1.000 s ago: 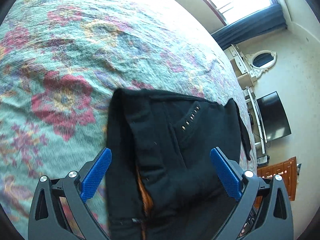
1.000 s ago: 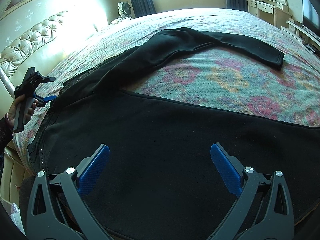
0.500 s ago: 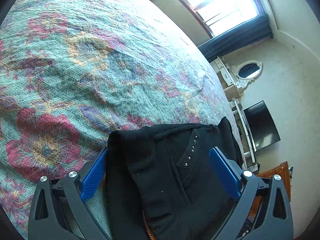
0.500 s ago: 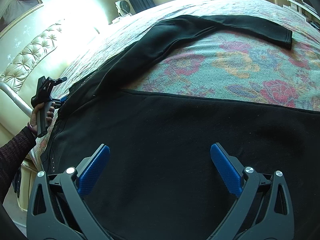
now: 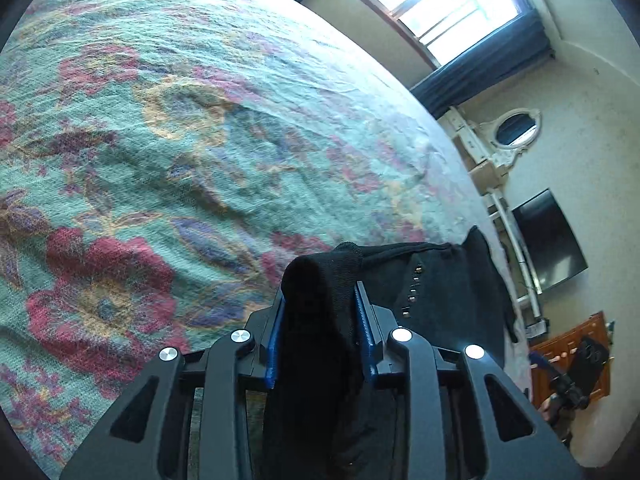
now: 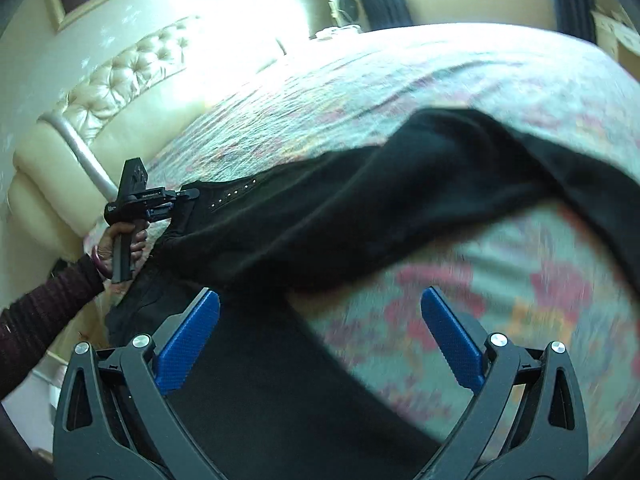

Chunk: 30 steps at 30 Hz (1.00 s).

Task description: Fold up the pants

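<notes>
**Waistband pinched, one leg coming over**

The bed carries black pants, waist near the headboard-side edge, legs reaching across the floral cover. The left gripper is clamped on the waistband; best to lift evenly so the legs stack. The right gripper hangs with jaws apart over cloth. Blur hides the hems.

Floral bedspread, tufted headboard, wall television, window.

Left claw clamps black pants over floral bedspread
</notes>
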Each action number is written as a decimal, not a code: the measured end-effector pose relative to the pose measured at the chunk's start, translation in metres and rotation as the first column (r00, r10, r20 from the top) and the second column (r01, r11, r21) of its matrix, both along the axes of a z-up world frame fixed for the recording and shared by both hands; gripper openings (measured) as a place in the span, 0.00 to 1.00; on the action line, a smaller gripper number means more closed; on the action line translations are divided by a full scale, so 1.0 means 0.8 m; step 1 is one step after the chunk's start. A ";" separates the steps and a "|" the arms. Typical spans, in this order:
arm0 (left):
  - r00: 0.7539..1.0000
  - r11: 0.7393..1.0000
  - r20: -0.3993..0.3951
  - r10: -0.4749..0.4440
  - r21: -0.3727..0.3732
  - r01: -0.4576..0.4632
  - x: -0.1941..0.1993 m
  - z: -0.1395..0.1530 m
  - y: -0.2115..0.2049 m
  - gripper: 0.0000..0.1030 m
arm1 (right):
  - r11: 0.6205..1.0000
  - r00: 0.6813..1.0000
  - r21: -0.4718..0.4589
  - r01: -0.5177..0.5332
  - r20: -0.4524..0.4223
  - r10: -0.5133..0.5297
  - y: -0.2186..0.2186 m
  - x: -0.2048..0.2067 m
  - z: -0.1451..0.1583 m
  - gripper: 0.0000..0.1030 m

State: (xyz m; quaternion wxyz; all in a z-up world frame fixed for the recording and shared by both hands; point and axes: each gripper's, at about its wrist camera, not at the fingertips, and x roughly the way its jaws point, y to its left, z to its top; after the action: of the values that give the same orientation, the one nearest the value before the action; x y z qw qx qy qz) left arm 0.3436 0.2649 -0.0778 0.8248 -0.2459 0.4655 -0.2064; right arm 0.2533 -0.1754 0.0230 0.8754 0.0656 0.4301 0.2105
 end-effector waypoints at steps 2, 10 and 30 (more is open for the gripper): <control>1.000 1.000 0.005 0.014 0.006 -0.014 0.001 -0.008 0.000 0.28 | 0.991 0.997 -0.118 -0.067 0.031 0.071 0.014 0.060 0.011 0.98; 0.997 0.995 0.037 0.063 -0.075 -0.060 -0.009 -0.017 0.021 0.28 | 0.835 0.924 -0.398 -0.381 -0.134 0.358 0.120 0.249 -0.039 0.98; 0.988 0.981 0.083 0.129 -0.157 -0.115 -0.024 0.005 0.041 0.24 | 0.844 0.949 -0.454 -0.284 -0.007 0.316 0.099 0.181 -0.012 0.13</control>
State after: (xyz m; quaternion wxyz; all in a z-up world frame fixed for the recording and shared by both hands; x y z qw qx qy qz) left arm 0.3242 0.2975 -0.0739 0.8355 -0.3262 0.3939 -0.2011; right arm 0.3984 -0.0962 0.0131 0.8371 -0.2138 0.4418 0.2416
